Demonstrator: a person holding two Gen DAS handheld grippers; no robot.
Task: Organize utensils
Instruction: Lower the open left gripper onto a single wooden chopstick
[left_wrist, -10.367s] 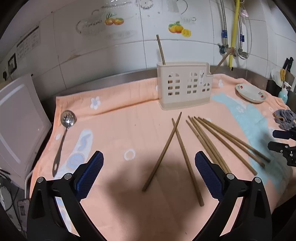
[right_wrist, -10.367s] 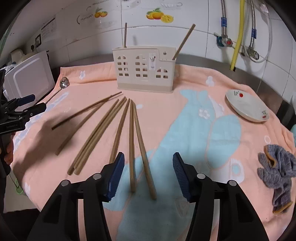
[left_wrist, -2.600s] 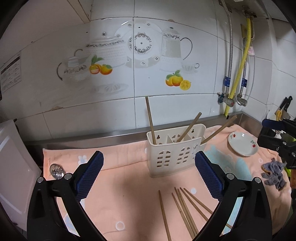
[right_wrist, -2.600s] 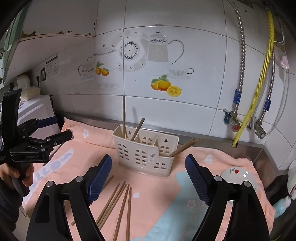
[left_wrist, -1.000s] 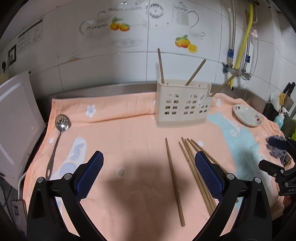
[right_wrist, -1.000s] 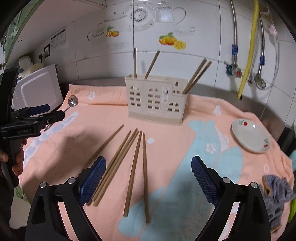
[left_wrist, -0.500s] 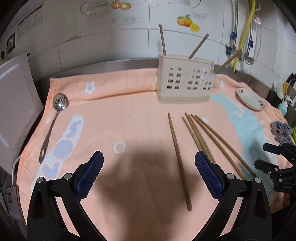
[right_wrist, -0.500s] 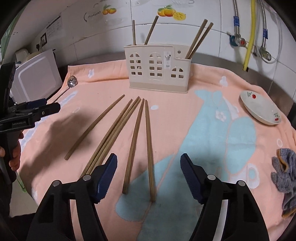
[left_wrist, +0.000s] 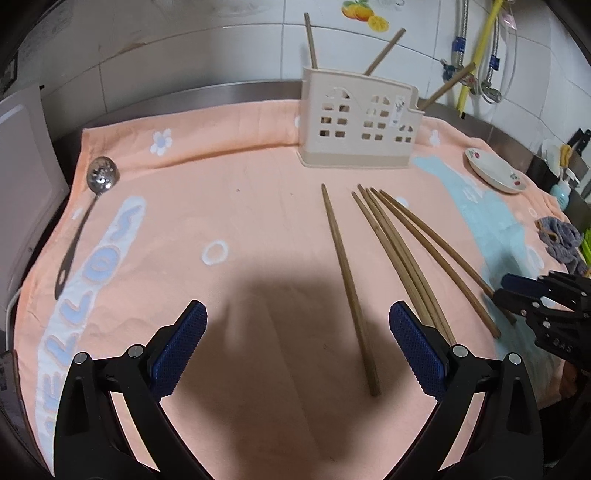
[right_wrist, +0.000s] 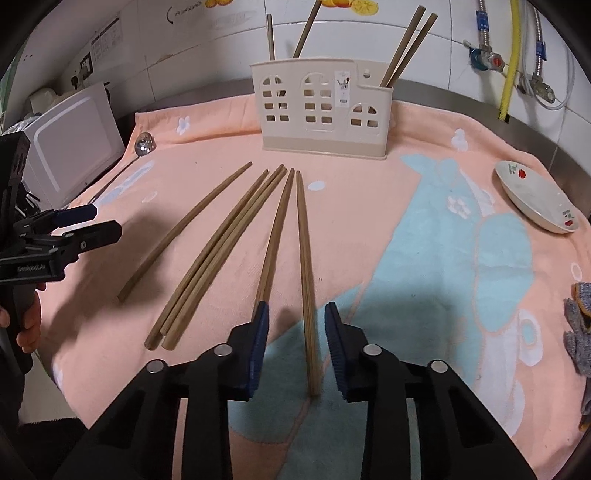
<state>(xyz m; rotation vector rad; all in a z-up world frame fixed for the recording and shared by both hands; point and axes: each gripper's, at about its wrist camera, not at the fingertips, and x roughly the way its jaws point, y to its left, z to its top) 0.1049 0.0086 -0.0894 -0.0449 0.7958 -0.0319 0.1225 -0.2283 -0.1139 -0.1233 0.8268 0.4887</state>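
Note:
A cream utensil holder (right_wrist: 322, 107) stands at the back of the peach towel with several chopsticks upright in it; it also shows in the left wrist view (left_wrist: 356, 125). Several wooden chopsticks lie loose on the towel. My right gripper (right_wrist: 297, 345) is open, its jaws narrowed on either side of the rightmost chopstick (right_wrist: 306, 258), not closed on it. My left gripper (left_wrist: 295, 349) is wide open and empty, low over the towel, left of the single chopstick (left_wrist: 349, 288). A slotted metal spoon (left_wrist: 86, 210) lies at the towel's left edge.
A white saucer (right_wrist: 535, 203) sits at the right. A grey cloth (right_wrist: 580, 321) lies at the right edge. A white appliance (right_wrist: 70, 147) stands at the left. Pipes and a tiled wall run behind the holder.
Both grippers have come down toward the towel. My right gripper's jaws have narrowed around the rightmost chopstick's near end. The left gripper stays wide open.

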